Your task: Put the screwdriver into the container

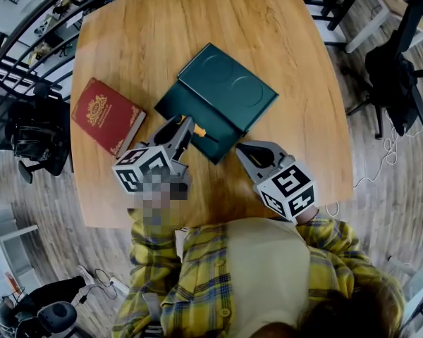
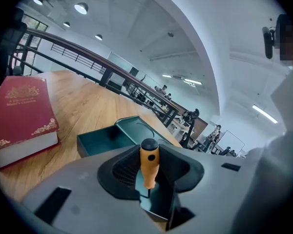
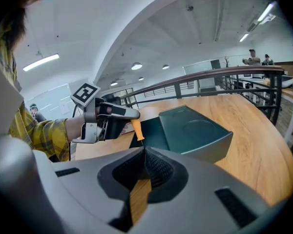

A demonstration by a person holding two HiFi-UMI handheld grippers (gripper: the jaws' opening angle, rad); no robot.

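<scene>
A dark green container lies open in the middle of the wooden table, its lid half with two round dents folded back to the far right. My left gripper is shut on the screwdriver by its orange handle, and the thin shaft points over the container's near tray. In the left gripper view the screwdriver stands upright between the jaws, above the tray. My right gripper hovers just right of the container's near corner, shut and holding nothing. The right gripper view shows the screwdriver and the container.
A red hardcover book lies on the table left of the container. Railings and office chairs surround the table. The person's yellow plaid sleeve is at the near edge.
</scene>
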